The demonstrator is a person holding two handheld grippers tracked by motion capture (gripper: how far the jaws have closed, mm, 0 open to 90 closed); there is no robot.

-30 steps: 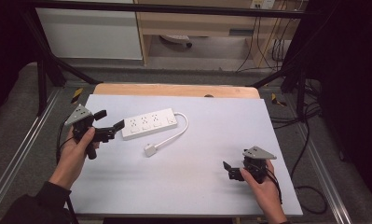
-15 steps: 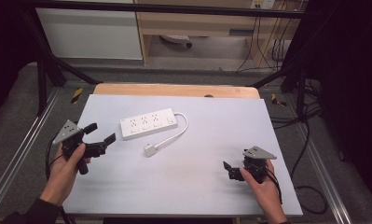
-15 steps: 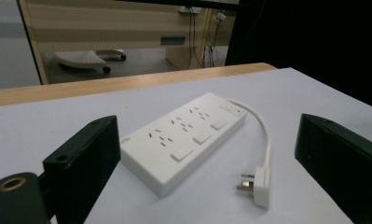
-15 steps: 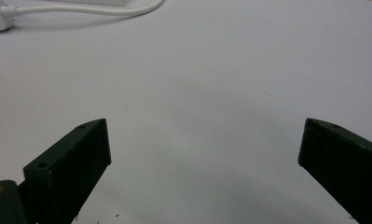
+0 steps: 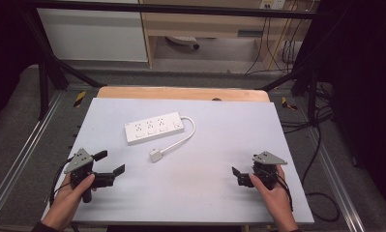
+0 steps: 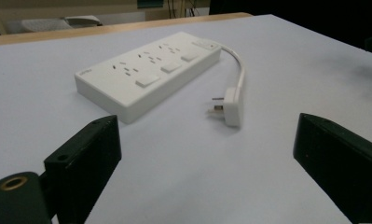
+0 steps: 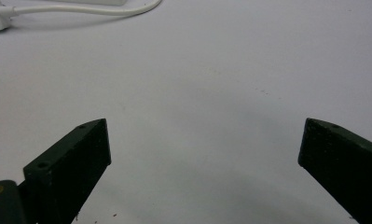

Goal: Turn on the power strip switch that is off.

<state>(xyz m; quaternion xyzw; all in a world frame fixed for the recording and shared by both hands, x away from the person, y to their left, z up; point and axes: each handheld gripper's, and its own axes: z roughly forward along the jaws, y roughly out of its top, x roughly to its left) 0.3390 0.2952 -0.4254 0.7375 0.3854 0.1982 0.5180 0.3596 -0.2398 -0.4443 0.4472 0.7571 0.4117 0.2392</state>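
A white power strip (image 5: 154, 128) lies flat on the white table (image 5: 215, 140), left of centre toward the back. Its short cable curls round to a white plug (image 5: 155, 155) lying just in front of it. My left gripper (image 5: 109, 162) stands open near the front left corner, well short of the strip, with nothing between its jaws. In the left gripper view the power strip (image 6: 148, 74) and plug (image 6: 232, 105) lie ahead of the open left gripper (image 6: 207, 154). My right gripper (image 5: 238, 176) is open and empty at the front right; in the right gripper view, the open right gripper (image 7: 204, 154) is over bare table.
A wooden strip (image 5: 181, 93) runs along the table's back edge. Beyond it are a shelf unit and floor cables (image 5: 282, 48). Metal rails (image 5: 21, 154) flank the table. In the right gripper view the cable (image 7: 81, 9) crosses the top edge.
My left gripper has drawn back from beside the power strip toward the front left corner, staying open. The right gripper has not moved.
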